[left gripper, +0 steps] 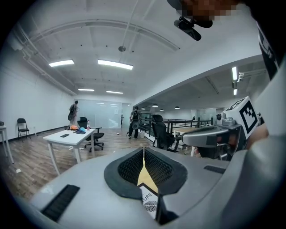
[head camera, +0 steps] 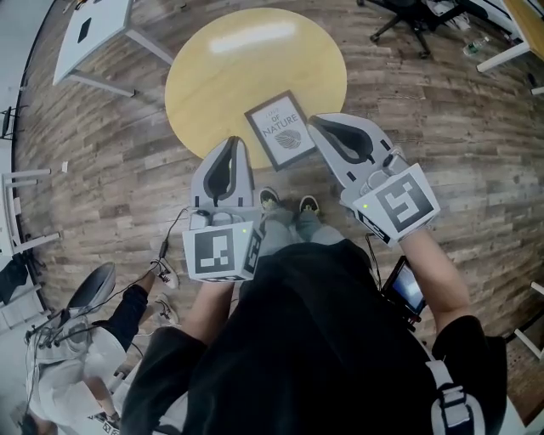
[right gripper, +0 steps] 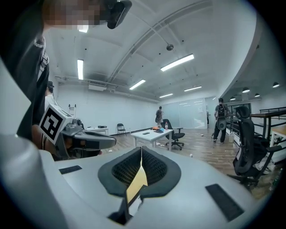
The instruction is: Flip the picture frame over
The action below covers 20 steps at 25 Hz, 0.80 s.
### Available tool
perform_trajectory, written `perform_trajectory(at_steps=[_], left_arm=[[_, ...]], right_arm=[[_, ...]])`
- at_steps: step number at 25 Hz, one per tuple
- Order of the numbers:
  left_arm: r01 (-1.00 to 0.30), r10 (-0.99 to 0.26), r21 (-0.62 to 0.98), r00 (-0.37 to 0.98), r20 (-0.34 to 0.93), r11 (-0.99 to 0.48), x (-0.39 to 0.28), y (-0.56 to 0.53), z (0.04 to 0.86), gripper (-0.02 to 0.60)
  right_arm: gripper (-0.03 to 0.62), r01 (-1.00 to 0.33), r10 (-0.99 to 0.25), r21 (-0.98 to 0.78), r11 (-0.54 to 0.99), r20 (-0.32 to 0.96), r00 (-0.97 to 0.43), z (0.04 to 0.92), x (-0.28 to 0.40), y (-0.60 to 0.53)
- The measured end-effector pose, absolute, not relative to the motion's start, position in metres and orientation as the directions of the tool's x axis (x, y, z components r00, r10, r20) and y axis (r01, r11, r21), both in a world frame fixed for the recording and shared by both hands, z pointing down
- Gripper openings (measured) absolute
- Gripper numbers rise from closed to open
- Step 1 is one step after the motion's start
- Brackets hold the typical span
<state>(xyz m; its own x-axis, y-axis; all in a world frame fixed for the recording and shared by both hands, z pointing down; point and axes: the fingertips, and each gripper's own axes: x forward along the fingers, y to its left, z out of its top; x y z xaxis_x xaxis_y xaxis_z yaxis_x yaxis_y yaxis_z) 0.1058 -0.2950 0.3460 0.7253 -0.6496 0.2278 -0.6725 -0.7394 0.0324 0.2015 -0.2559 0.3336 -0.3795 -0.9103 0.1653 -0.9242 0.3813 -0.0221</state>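
Observation:
A dark-framed picture frame (head camera: 280,129) lies print side up near the close edge of a round yellow table (head camera: 221,76). My left gripper (head camera: 235,140) hovers over the table's near rim just left of the frame, jaws shut with nothing between them. My right gripper (head camera: 313,121) sits by the frame's right edge, also shut and empty. Between the closed pads in the left gripper view (left gripper: 144,154) a corner of the frame (left gripper: 149,201) shows below. The right gripper view (right gripper: 141,154) shows the yellow tabletop and a frame edge (right gripper: 134,203) under its pads.
A white desk (head camera: 89,30) stands at the upper left and an office chair (head camera: 408,17) at the upper right on the wood floor. Another person (head camera: 76,340) sits low at the bottom left. The holder's shoes (head camera: 289,202) are just short of the table.

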Motion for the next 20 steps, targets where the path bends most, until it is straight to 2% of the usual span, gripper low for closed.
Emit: perform_trajectory(at_steps=[6,11,14,18,20], left_arm=[[-0.668,-0.636,0.046,0.726,0.261,-0.743,0.099,-0.328,0.366,0.029],[-0.693,-0.643,0.067,0.696,0.320,-0.718,0.084,-0.350,0.384,0.029],[-0.690,-0.634,0.078,0.699,0.332,-0.720,0.077,-0.361,0.400,0.029],[-0.689,-0.619,0.100,0.697,0.363,-0.718,0.071,-0.374,0.426,0.029],[-0.680,-0.605,0.115,0.707,0.366,-0.724,0.071,-0.377,0.438,0.029]], right_arm=[[0.018,-0.880,-0.845,0.079,0.469,0.330,-0.421,0.390,0.178,-0.283],[0.018,-0.739,-0.707,0.220,0.637,0.550,-0.445,0.483,0.141,-0.289],[0.020,-0.646,-0.573,0.188,0.739,0.681,-0.457,0.546,0.123,-0.284],[0.025,-0.562,-0.430,0.127,0.817,0.783,-0.448,0.614,0.110,-0.277],[0.058,-0.531,-0.383,0.111,0.840,0.815,-0.436,0.638,0.105,-0.275]])
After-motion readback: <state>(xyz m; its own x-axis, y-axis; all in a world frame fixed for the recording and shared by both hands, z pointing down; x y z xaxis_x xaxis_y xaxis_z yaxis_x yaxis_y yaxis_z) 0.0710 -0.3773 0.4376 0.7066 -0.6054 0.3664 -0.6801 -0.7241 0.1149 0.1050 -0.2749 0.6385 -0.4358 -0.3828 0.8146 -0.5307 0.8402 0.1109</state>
